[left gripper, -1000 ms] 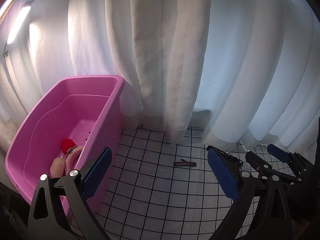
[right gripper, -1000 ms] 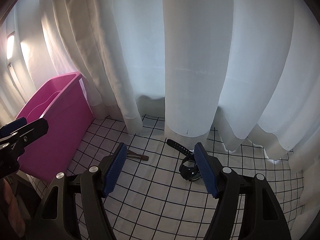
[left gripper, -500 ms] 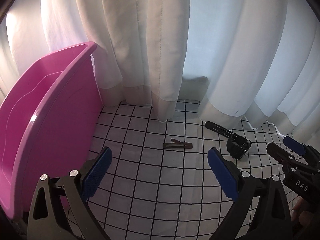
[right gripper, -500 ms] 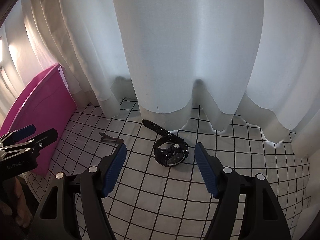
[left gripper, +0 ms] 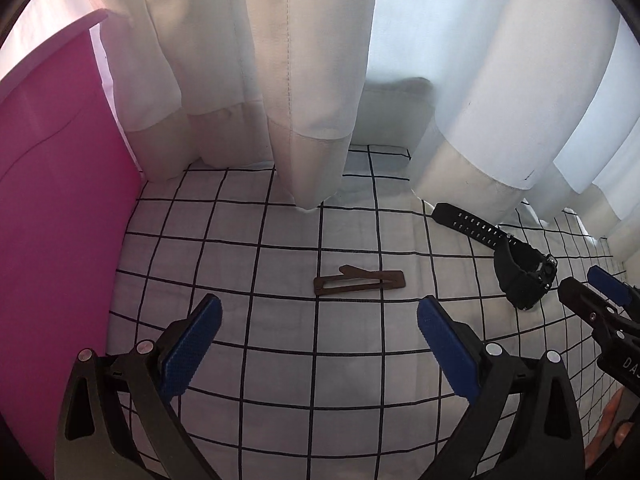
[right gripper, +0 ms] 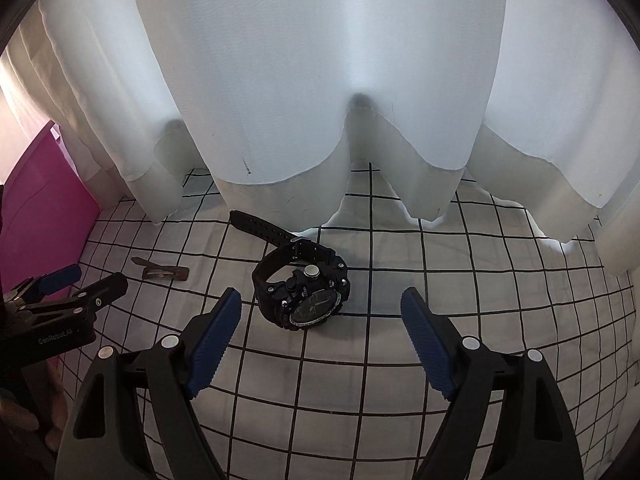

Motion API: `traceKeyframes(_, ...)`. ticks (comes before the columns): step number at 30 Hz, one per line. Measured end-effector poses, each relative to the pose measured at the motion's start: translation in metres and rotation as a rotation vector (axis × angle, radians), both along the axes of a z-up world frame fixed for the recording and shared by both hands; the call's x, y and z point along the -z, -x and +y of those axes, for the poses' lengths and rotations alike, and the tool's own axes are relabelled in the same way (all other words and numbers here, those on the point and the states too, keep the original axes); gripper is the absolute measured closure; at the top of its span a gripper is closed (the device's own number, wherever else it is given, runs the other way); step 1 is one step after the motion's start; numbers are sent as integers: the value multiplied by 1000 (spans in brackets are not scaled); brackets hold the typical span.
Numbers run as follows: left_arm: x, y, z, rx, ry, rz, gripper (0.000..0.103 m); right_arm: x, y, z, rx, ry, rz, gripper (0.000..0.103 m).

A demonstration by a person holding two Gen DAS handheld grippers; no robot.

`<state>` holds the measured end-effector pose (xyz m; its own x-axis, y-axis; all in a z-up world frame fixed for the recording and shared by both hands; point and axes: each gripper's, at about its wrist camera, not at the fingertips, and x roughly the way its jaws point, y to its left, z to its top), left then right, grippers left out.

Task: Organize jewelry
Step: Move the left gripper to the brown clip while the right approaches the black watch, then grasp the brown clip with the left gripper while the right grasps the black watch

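A brown hair clip [left gripper: 359, 280] lies flat on the checked cloth, just beyond my open, empty left gripper [left gripper: 318, 322]. It also shows in the right wrist view [right gripper: 164, 271]. A black wristwatch [right gripper: 304, 294] lies on its side with its strap trailing back toward the curtain. My right gripper [right gripper: 320, 312] is open and empty, with the watch just ahead between its fingers. The watch also shows at the right of the left wrist view [left gripper: 520, 276]. The right gripper [left gripper: 596, 292] is seen there beside it. The left gripper [right gripper: 76, 284] shows at the left of the right wrist view.
A pink plastic bin [left gripper: 52, 208] stands against the left edge of the cloth; its inside is hidden. White curtains [left gripper: 304, 80] hang along the back and rest on the cloth [left gripper: 280, 360], close behind the watch strap.
Both grippers have come down and forward. The left swung right, away from the bin, toward the hair clip. The right closed in on the watch. Both stayed open.
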<state>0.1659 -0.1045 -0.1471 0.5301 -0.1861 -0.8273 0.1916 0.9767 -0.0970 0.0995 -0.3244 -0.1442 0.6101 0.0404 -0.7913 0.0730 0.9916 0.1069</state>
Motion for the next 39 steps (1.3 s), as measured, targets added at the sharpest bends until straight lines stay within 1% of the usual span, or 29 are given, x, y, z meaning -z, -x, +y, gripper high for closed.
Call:
traceKeyframes(4,6,-6,0,12,-2,-13,7,9,-12,11,-11,24,14,25)
traceKeyframes(6,9,-9,-1,18,-9,-13,7,17,-20,13,-6,36,42,25)
traceKeyframes(10,17,-18,-3,20,-19,-11,7,31,-31,9,23,2,76,25)
traceKeyframes(15,25,-27,-3,19,-20,7,7,40,-41,8,30,9,95,25)
traceKeyframes(19,28,-33,-9,34,-19,7,7,45,-46,9,32,4,92,25)
traceKeyframes(24,36,-39,-15,42,-17,34,7,52,-51,8,35,-9,103,25)
traceKeyframes(27,43,-44,-15,36,-18,48,6,54,-54,8,33,8,92,23)
traceKeyframes(35,44,-53,-35,49,-59,16,6,58,-50,15,17,74,69,18)
traceKeyframes(38,43,-56,-42,39,-48,5,6,61,-50,22,4,113,62,18)
traceKeyframes(39,43,-55,-42,41,-48,1,6,61,-49,27,7,104,56,18)
